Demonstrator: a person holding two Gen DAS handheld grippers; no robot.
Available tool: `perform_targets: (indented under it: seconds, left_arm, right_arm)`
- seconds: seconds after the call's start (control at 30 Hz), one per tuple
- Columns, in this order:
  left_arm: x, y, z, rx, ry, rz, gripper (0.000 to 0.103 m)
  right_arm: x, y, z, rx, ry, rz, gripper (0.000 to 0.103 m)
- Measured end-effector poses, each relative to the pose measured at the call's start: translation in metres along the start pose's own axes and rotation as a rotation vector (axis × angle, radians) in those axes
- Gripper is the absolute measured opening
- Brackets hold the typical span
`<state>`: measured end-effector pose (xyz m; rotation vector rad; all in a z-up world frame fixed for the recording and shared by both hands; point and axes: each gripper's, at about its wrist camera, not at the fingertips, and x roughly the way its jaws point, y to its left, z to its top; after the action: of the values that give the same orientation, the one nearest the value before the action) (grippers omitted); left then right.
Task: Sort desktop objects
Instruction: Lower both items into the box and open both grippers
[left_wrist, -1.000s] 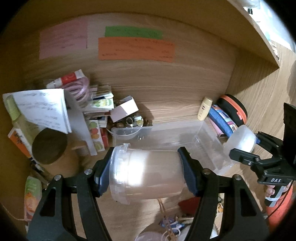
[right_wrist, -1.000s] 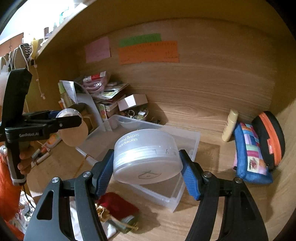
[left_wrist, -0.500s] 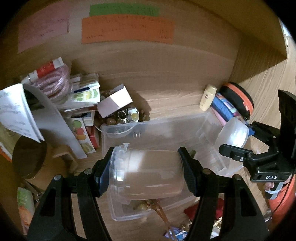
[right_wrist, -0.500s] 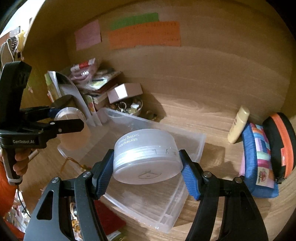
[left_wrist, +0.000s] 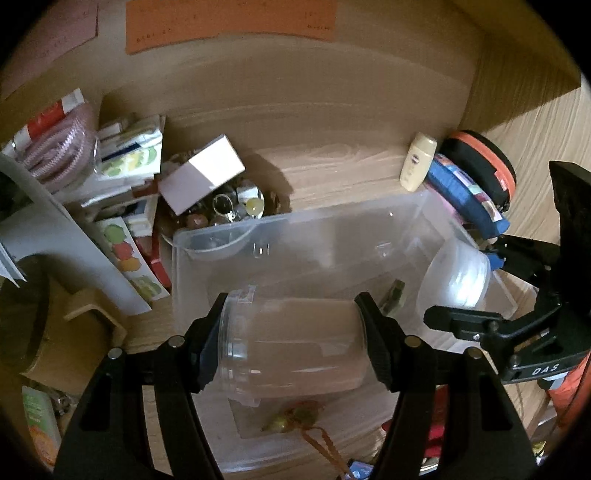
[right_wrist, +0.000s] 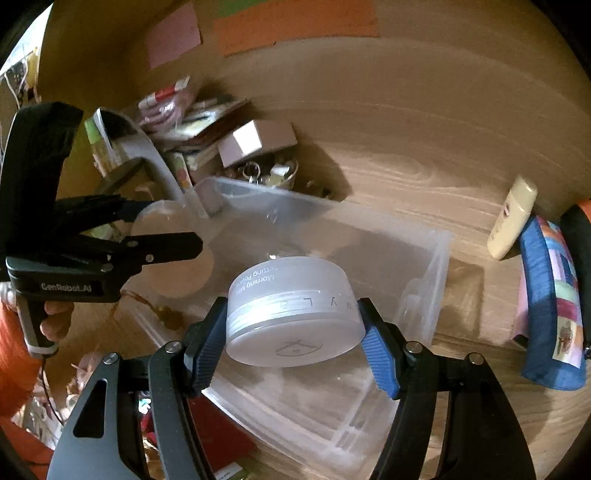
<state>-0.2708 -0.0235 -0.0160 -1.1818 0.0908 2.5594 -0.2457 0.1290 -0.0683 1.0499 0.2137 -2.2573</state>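
left gripper (left_wrist: 291, 343) has its jaws clamped end to end on a clear plastic jar (left_wrist: 291, 347) lying sideways, hanging right over the clear storage bin (left_wrist: 424, 218). right gripper (right_wrist: 295, 332) has its jaws squeezed on a frosted setting powder tub (right_wrist: 291, 314), also above that bin, over its right half

the bin sits on the wooden tabletop (right_wrist: 424, 166) and is mostly bare, just a small beaded trinket with a cord (left_wrist: 295, 415) on the floor near the front, and something small and dark further back that I can't make out

behind the bin's left corner there's a glass bowl of small trinkets (left_wrist: 236, 206) with a white box (left_wrist: 203, 173) tipped on top, crammed against a messy pile of leaflets and packets (left_wrist: 129, 158). off to the right: a cream lotion bottle (right_wrist: 511, 218) leaning on a blue patchwork pouch (right_wrist: 546, 314), and a black and orange case (left_wrist: 487, 162) beside that. orange and pink sticky notes (right_wrist: 295, 26) on the back wall
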Motion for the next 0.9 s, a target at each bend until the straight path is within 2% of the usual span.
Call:
perform_targets:
  seconds: [0.4,0.57,0.7,0.9]
  left_arm:
    - [0.019,-0.006,-0.008,0.034,0.057,0.033,0.066]
    - [0.024,-0.009,-0.016,0.059,0.096,0.047,0.066]
    - [0.025,-0.009,-0.018,0.062,0.096,0.056,0.066]
    - [0.026,-0.010,-0.018,0.065,0.093,0.052,0.066]
  right_arm:
    - [0.013,0.013,-0.002,-0.063,0.049,-0.047,0.065]
    - [0.018,0.011,0.002,-0.068,0.107,-0.040,0.065]
    - [0.022,0.011,0.005,-0.070,0.149,-0.039,0.065]
    - [0.021,0.011,0.004,-0.066,0.152,-0.042,0.065]
